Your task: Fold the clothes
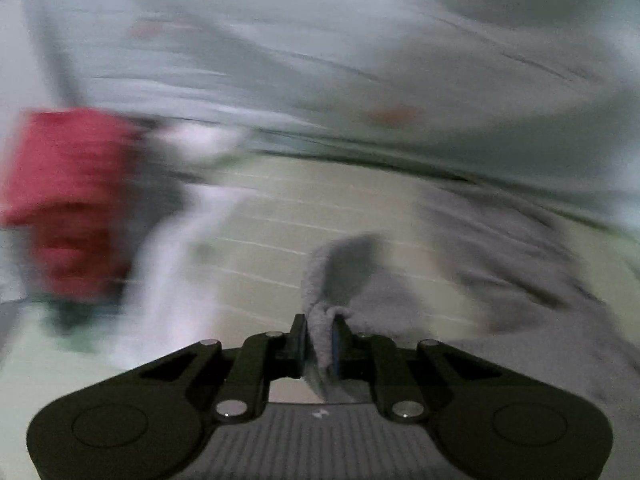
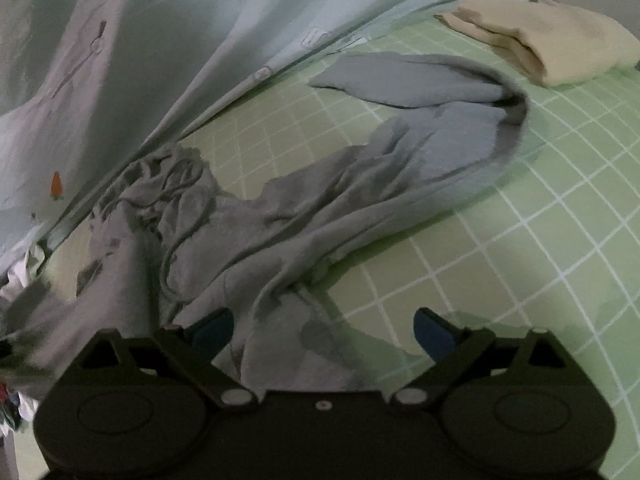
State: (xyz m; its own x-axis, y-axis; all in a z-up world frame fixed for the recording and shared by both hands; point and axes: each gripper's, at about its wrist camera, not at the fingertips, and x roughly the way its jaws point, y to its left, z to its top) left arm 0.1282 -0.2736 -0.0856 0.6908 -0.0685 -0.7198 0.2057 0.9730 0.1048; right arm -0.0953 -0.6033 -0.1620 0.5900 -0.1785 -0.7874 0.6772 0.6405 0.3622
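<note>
A grey garment (image 2: 280, 216) lies crumpled on the green checked sheet (image 2: 520, 240), with a drawstring showing near its bunched end and one long part stretched toward the far right. My left gripper (image 1: 320, 340) is shut on a fold of the grey garment (image 1: 500, 264); the cloth rises between its two fingers. My right gripper (image 2: 324, 328) is open, hovering just above the near edge of the garment, with cloth lying under the gap between its fingers. The left wrist view is heavily blurred.
A pale mint sheet (image 2: 140, 60) with small printed motifs hangs behind the bed. A folded cream cloth (image 2: 548, 40) rests at the far right. A red item (image 1: 72, 200) and something white (image 1: 180, 220) show blurred at the left.
</note>
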